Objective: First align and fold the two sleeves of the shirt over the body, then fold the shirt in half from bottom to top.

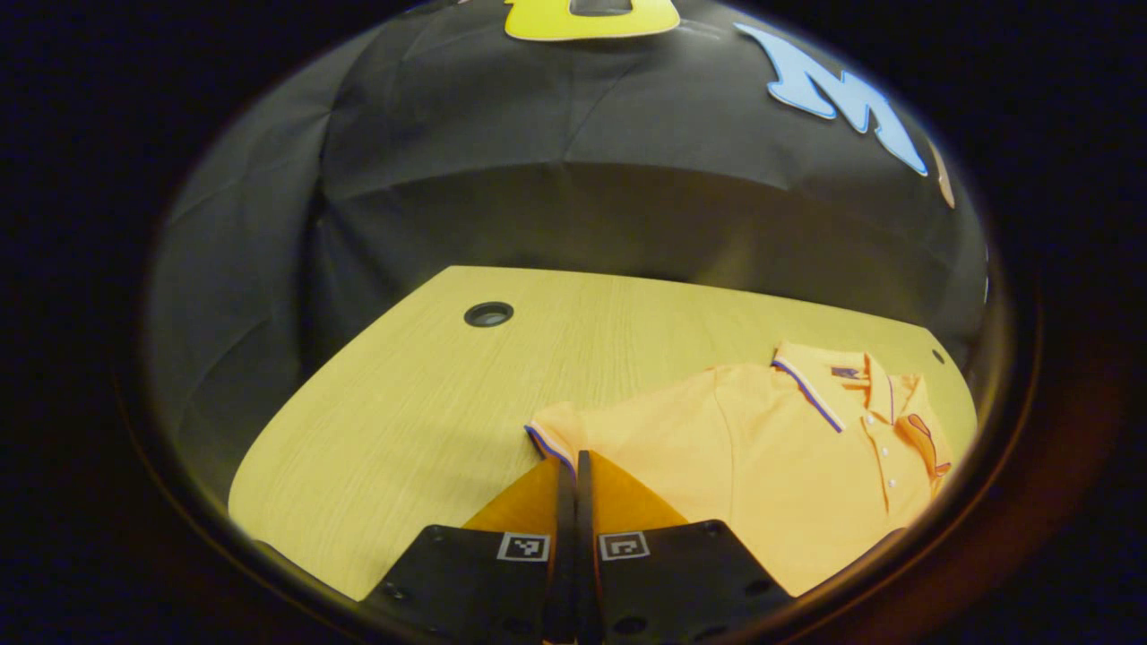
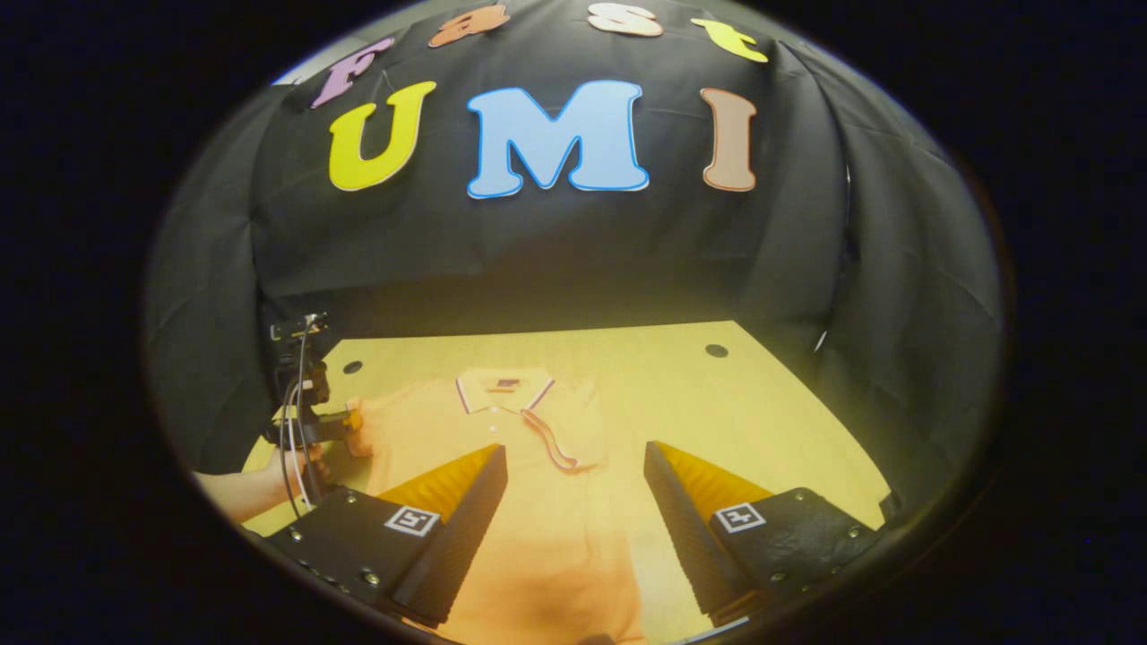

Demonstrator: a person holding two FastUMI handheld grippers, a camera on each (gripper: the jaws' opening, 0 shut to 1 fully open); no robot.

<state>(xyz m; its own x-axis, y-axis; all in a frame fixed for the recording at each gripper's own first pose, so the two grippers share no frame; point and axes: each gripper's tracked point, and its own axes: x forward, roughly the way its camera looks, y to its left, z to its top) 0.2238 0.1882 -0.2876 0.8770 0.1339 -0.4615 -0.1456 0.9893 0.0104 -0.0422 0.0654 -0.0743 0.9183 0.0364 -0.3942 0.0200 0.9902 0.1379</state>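
Right now, in the left gripper view, my left gripper [image 1: 574,466] has its two fingers pressed together at the hem of the left short sleeve [image 1: 557,428] of the orange polo shirt with the striped collar [image 1: 762,448]. The tips sit right at the sleeve's striped edge, and I judge they pinch a thin bit of cloth, though the fabric between them is hard to make out. The shirt lies flat on the pale wooden table [image 1: 430,394], collar toward the far side, well clear of the round cable hole [image 1: 488,313]. My worry is a shallow bite: if I lift and swing the sleeve across the body, the hem could slip free and drop crooked

Next, in the right gripper view, my right gripper [image 2: 571,470] hangs with its fingers spread wide above the shirt's body, holding nothing. The right sleeve [image 2: 551,443] already looks folded inward over the chest, its striped edge near the placket. Farther off at the shirt's left side I see the left gripper in a hand [image 2: 269,484]. If I pull too hard, the whole shirt may drag and the folded sleeve may shift out of line
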